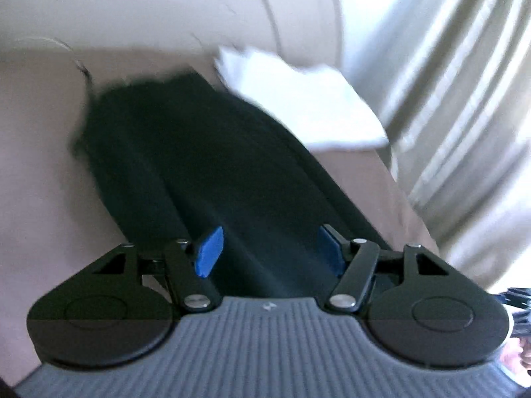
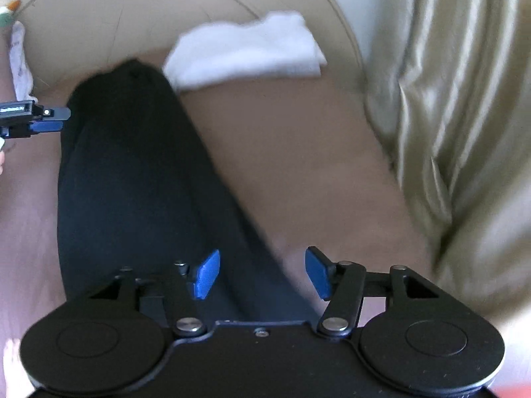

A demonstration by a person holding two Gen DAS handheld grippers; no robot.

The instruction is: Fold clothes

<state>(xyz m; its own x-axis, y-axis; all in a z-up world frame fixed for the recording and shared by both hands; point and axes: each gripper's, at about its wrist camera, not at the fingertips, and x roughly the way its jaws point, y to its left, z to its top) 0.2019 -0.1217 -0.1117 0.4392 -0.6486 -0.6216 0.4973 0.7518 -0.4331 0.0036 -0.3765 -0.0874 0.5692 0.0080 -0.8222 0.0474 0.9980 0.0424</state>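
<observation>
Over the bed (image 2: 298, 152), both grippers' fingers (image 1: 209, 252) (image 2: 205, 273) stood apart, empty; the black trousers (image 2: 132, 172) lay long and flat.

You've got two grippers in play: left gripper (image 1: 268, 252), right gripper (image 2: 262, 273), each with two blue pads, so four pads total. One black garment (image 2: 132, 172) laid long on the bed. One white folded garment (image 2: 245, 53) beyond it. One brown bedsheet (image 2: 298, 152) under both. One beige headboard (image 2: 116, 16) behind. One pale curtain (image 2: 448, 99) at the right. At the far left edge of the right view, possibly one more light cloth (image 2: 20, 59) — too blurred to tell.
</observation>
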